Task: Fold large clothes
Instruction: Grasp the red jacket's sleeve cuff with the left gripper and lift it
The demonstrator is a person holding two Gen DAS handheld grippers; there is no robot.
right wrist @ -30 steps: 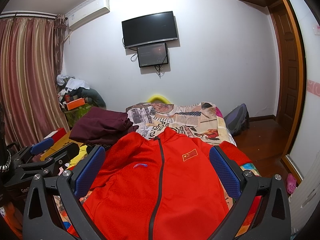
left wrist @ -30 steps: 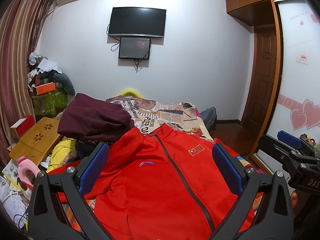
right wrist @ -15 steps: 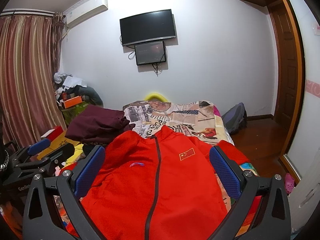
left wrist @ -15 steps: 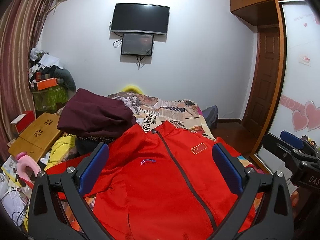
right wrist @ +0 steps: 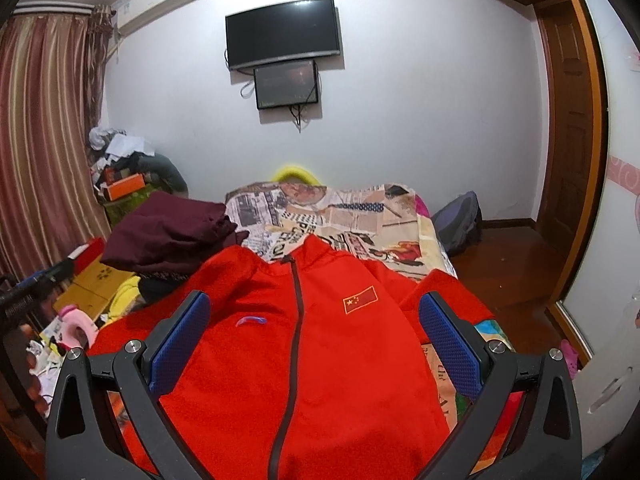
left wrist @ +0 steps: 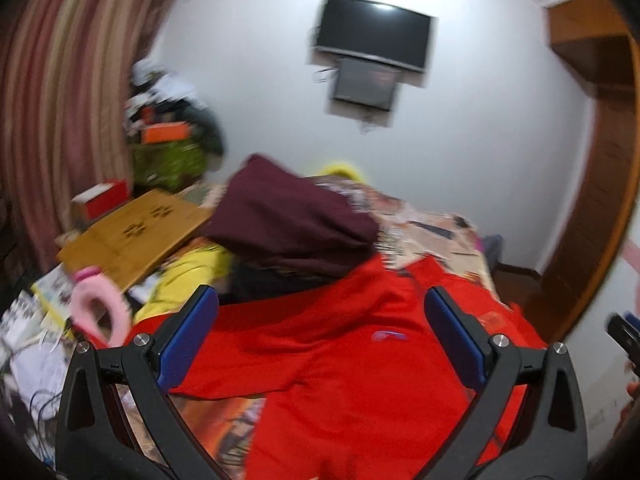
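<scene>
1. A white wall [right wrist: 420, 100] is faced, on which a black television [right wrist: 282, 32] is mounted above a smaller screen [right wrist: 286, 84].
2. Striped curtains [right wrist: 44, 120] are hung at the left.
3. A wooden door [right wrist: 568, 128] and a wooden floor [right wrist: 508, 264] are seen beyond the bed's [right wrist: 424, 232] right edge.

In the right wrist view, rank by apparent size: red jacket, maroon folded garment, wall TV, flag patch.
1. red jacket, by far largest, though nearest the camera.
2. maroon folded garment and wall TV look alike; the TV hangs much farther away, so unranked.
3. flag patch, smallest.
</scene>
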